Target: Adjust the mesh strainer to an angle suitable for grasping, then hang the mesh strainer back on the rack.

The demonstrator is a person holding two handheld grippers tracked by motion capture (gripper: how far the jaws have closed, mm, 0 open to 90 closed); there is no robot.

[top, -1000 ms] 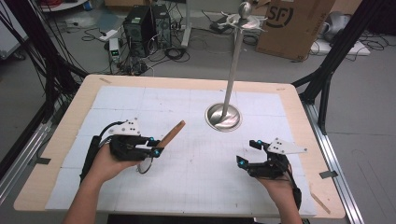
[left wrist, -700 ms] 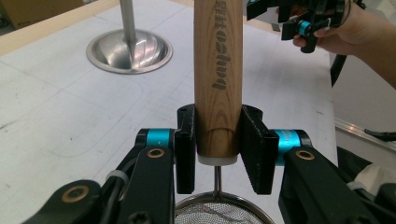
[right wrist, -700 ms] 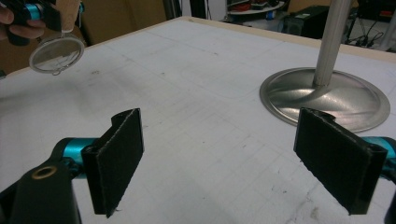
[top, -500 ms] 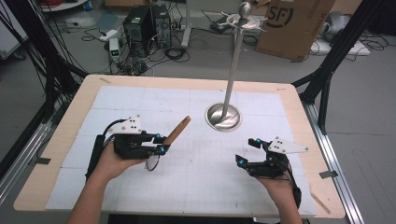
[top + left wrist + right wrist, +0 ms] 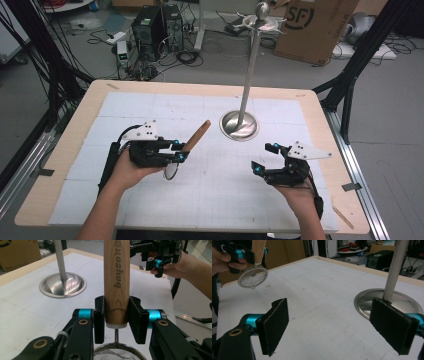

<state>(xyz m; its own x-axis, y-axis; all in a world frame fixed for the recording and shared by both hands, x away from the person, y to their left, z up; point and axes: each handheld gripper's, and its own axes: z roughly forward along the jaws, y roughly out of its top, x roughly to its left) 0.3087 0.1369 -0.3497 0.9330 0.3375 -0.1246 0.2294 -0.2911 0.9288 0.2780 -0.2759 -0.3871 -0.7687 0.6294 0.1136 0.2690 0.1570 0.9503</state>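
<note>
The left gripper (image 5: 175, 150) sits left of the steel stand (image 5: 240, 125), its jaws clamped on the lower end of the wooden handle (image 5: 196, 136) of a small mesh strainer (image 5: 171, 170). The handle points up and toward the stand's round base (image 5: 63, 285); the mesh bowl (image 5: 252, 277) hangs below the jaws, toward the person, lifted clear of the white mat (image 5: 210, 200), as the right gripper view shows.

The work in hand looks like carrying the strainer toward the stand, probably to hang it on the arms at the top (image 5: 261, 22). To do that well, the grip should stay firm and square on the handle, because the jaws hold it near the bowl end and the long free end could swing. Lifting smoothly and keeping the handle away from the pole (image 5: 59, 257) should avoid a knock that would rock the stand.

To the right of the stand's base, the right gripper (image 5: 265, 159) hovers with its jaws spread wide and nothing between them, well apart from the strainer.

The strainer's bowl is cut off at the bottom of the left gripper view, and in the high view it is mostly hidden under the gripper. The small loop on the bowl's rim is hard to make out. The shapes at the stand's top are too small to read clearly.
</note>
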